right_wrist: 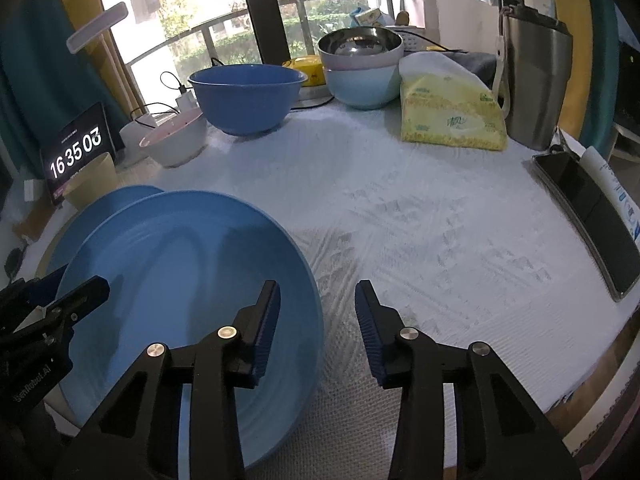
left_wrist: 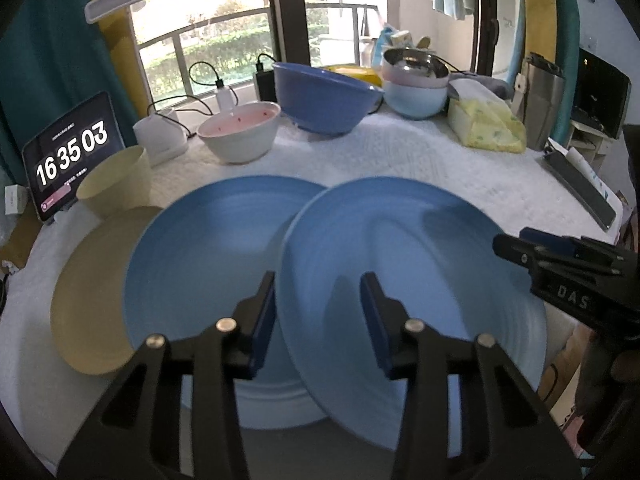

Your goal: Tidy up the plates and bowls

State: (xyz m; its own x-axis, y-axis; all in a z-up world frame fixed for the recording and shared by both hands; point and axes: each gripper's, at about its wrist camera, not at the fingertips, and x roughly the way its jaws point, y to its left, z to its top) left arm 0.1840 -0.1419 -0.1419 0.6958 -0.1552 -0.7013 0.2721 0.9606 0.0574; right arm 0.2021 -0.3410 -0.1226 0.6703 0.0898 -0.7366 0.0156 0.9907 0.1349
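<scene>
Left wrist view is showing the left hand-held gripper (left_wrist: 318, 312) straddling the near blue plate's (left_wrist: 408, 264) left rim, pads not pressing. Right hand-held gripper (right_wrist: 317, 320) is straddling its right rim, likewise half-open, unclamped. This plate is overlapping a second blue plate (left_wrist: 200, 256) on the desk (right_wrist: 440, 240).

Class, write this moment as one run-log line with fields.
stage: reaching for plates | left gripper: open, astride near blue plate's left rim | right gripper: open, astride its right rim | far blue plate: overlaps yellow plate
</scene>
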